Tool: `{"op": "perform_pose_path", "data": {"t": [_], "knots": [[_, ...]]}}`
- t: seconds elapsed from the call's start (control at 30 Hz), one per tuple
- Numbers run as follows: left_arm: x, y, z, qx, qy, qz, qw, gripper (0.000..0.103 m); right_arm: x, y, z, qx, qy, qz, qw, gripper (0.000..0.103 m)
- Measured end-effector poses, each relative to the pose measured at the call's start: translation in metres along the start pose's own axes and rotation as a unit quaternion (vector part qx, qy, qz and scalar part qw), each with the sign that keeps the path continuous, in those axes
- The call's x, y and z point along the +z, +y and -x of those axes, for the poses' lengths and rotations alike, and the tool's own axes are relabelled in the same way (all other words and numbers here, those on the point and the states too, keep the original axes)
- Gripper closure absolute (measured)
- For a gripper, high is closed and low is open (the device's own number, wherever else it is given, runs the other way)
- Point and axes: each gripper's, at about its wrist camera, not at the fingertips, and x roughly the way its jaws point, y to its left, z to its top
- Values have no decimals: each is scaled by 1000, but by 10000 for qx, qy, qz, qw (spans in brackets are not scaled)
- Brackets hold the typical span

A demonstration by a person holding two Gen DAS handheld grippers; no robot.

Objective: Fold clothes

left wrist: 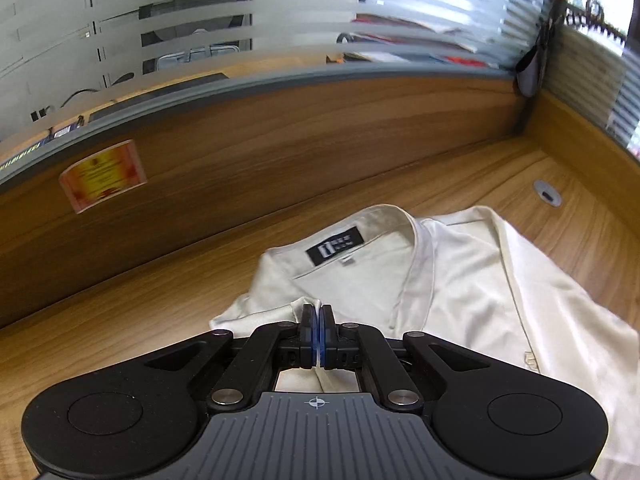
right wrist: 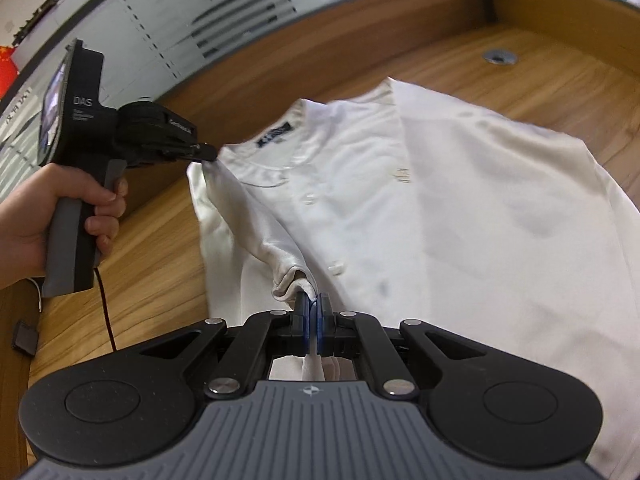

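Note:
A white button-up shirt (right wrist: 460, 200) lies front up on the wooden desk, collar with a black label (left wrist: 335, 249) toward the back wall. My left gripper (left wrist: 317, 312) is shut on the shirt's edge near the shoulder; it also shows in the right wrist view (right wrist: 208, 152), held by a hand. My right gripper (right wrist: 314, 300) is shut on the same side edge lower down. The fabric between them is lifted into a fold (right wrist: 256, 216) over the shirt's left side. The shirt also fills the lower right of the left wrist view (left wrist: 480, 280).
The wooden desk (left wrist: 140, 312) has a wooden back panel (left wrist: 280, 140) with a red and yellow sticker (left wrist: 102, 176), frosted glass above. A grey cable grommet (right wrist: 499, 56) sits at the back right. A red cable (right wrist: 105, 312) and a small black object (right wrist: 25, 336) lie at the left.

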Motion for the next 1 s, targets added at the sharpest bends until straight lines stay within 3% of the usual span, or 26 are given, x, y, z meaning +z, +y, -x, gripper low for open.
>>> {"op": "perform_pose_path", "data": {"t": [0.2,0.3,0.43,0.7,1.0], "knots": [[1,-11,-25,75,213,-64,9997,97,7,-15,-21,-45,277,46,9996,98],[2,-8,-18,-120,74,-107,9998,83,3,-9,-12,-233,113,221,9994,92],[0,-6,13,-462,-88,-428,9980,82,-4,-8,8,-534,-230,161,9982,78],[-41,-23,76,-1222,-86,-1698,9778,82,-29,6,68,-767,-782,-196,9938,78],[-90,-25,114,-1807,82,-1914,9647,82,-96,38,129,-1081,-830,-146,9906,78]]}}
